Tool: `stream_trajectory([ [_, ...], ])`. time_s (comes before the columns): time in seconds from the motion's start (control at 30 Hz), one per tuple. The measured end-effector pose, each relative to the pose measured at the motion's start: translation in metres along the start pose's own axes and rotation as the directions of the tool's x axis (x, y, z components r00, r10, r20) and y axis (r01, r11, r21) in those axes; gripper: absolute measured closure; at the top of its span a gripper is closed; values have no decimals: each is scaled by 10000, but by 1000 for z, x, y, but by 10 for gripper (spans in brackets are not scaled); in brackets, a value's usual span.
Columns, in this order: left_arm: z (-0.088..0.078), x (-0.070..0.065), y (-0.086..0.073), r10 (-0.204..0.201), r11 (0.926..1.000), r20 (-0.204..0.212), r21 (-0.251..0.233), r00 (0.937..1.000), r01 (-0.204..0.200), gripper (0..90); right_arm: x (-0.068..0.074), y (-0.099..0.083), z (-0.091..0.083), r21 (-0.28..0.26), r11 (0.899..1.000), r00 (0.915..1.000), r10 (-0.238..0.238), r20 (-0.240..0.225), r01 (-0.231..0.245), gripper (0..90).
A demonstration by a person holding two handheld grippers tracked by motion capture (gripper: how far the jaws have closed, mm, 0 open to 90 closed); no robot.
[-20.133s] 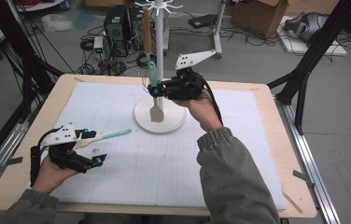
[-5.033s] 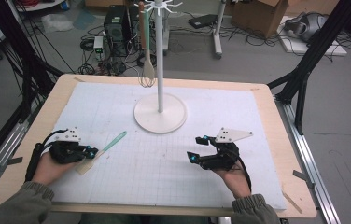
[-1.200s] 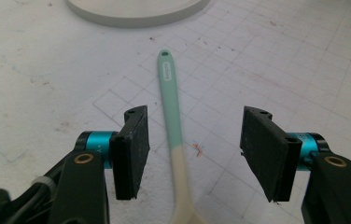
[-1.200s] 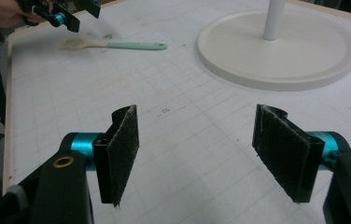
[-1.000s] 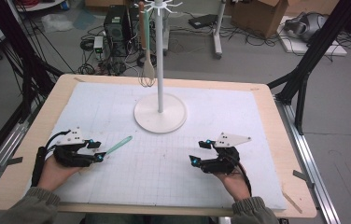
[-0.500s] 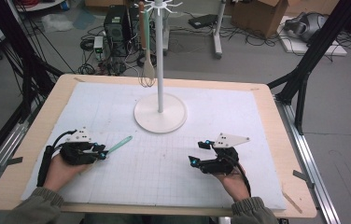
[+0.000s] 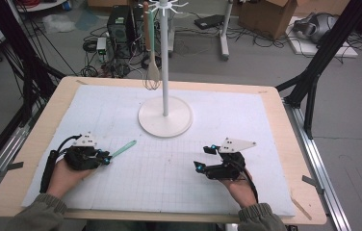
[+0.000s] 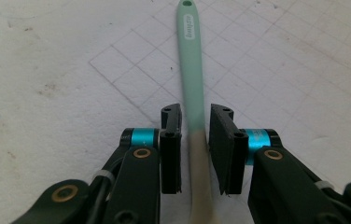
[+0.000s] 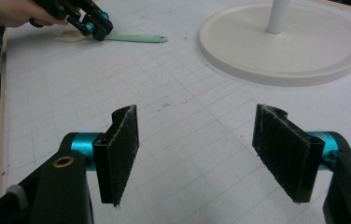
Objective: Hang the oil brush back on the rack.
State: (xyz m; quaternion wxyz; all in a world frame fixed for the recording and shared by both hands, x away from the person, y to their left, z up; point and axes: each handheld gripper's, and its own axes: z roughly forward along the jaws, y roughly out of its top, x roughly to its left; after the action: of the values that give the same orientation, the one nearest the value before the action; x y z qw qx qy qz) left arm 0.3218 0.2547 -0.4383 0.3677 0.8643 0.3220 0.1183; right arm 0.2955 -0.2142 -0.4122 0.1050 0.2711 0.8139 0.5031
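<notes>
L gripper (image 8: 194, 128) jaws just closing round mint-green silicone spatula w/ beige blade (image 8: 193, 70), flat on white gridded bench mat (image 7: 169, 163); small gaps at pads, not pinching yet. R gripper (image 9: 197, 140) spread wide, nothing between, resting near white round stand base (image 9: 283, 44).

Between the left tongs (image 8: 194, 140): spatula (image 8: 191, 70) with smooth, matt mint handle, silicone-like, turning to a pale cream, equally smooth part nearer the camera. Black matt plastic arms, glossy anodised teal metal collars, brass-coloured rivets. On the right tongs (image 9: 206, 149): coarse, fuzzy dark pads, felt-like. Beneath both: white gridded mat (image 7: 265, 125), matt, slightly grainy and scuffed, over a pale wooden desk (image 7: 49, 115). Ahead of the right tongs: stand base (image 9: 304, 56), smooth, satin off-white.
</notes>
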Motion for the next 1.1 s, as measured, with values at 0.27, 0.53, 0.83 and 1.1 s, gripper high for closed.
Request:
stream_trajectory([
  [0.27,1,-6,4,192,9994,-355,301,9992,-181,758,0,0,0,0,10000,10000,-1,13,1,309],
  [0.53,2,-9,6,322,9984,-414,468,9986,-302,808,0,-1,2,59,10000,10000,48,-3,-48,308],
  [0.83,2,-9,6,316,9986,-405,438,9987,-298,816,0,-3,5,160,9999,10000,39,-66,-38,308],
  [1.1,-1,-11,8,586,9976,-305,389,9978,-574,818,0,-3,7,241,9997,9999,36,-95,-34,308],
])
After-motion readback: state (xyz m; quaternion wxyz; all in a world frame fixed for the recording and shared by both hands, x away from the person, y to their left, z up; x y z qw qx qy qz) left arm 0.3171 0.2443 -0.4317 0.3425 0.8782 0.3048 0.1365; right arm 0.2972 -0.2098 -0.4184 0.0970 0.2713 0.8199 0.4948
